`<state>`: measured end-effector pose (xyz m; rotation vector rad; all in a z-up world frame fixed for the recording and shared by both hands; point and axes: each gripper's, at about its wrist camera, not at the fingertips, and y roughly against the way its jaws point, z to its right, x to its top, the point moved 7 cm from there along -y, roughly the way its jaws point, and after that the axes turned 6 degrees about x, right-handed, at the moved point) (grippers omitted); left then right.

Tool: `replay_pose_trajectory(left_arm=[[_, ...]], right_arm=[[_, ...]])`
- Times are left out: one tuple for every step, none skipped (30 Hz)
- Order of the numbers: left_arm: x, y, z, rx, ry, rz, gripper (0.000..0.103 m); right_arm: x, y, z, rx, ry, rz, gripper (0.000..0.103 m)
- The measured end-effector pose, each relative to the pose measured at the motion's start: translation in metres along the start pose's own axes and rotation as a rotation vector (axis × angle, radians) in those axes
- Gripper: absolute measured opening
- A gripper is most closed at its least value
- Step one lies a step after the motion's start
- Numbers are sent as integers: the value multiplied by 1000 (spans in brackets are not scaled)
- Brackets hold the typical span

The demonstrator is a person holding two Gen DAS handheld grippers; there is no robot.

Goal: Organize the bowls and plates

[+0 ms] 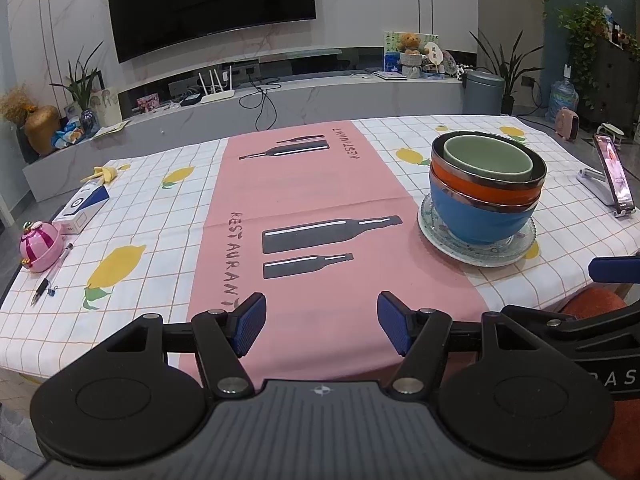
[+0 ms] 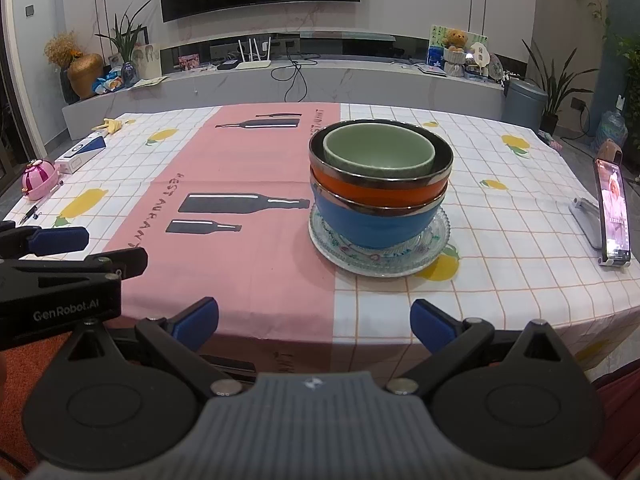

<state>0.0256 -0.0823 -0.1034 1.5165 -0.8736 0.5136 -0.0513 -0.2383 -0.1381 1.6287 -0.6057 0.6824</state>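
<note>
A stack stands on the table: a clear glass plate [image 2: 434, 246] at the bottom, a blue bowl [image 2: 372, 226] on it, an orange bowl [image 2: 368, 191] nested in that, and a small green bowl [image 2: 378, 152] on top. The left wrist view shows the same plate [image 1: 438, 236], blue bowl [image 1: 476, 220], orange bowl [image 1: 476, 188] and green bowl [image 1: 488, 158] at the right. My left gripper [image 1: 322, 326] hovers open over the pink runner near the table's front edge, holding nothing. My right gripper [image 2: 314, 324] stands open at the front edge, short of the stack, also holding nothing.
A phone on a stand [image 2: 612, 212] is at the table's right edge. At the left lie a pink toy [image 1: 40, 246], a pen [image 1: 50, 276], a blue-white box [image 1: 82, 208] and a yellow object [image 1: 102, 174]. A pink runner [image 1: 300, 200] crosses the checked tablecloth.
</note>
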Motion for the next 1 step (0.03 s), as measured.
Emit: replay_pose_trajectory(left_arm=[[0, 0, 0, 0, 0, -1, 75]], right_arm=[[0, 0, 0, 0, -1, -1, 100]])
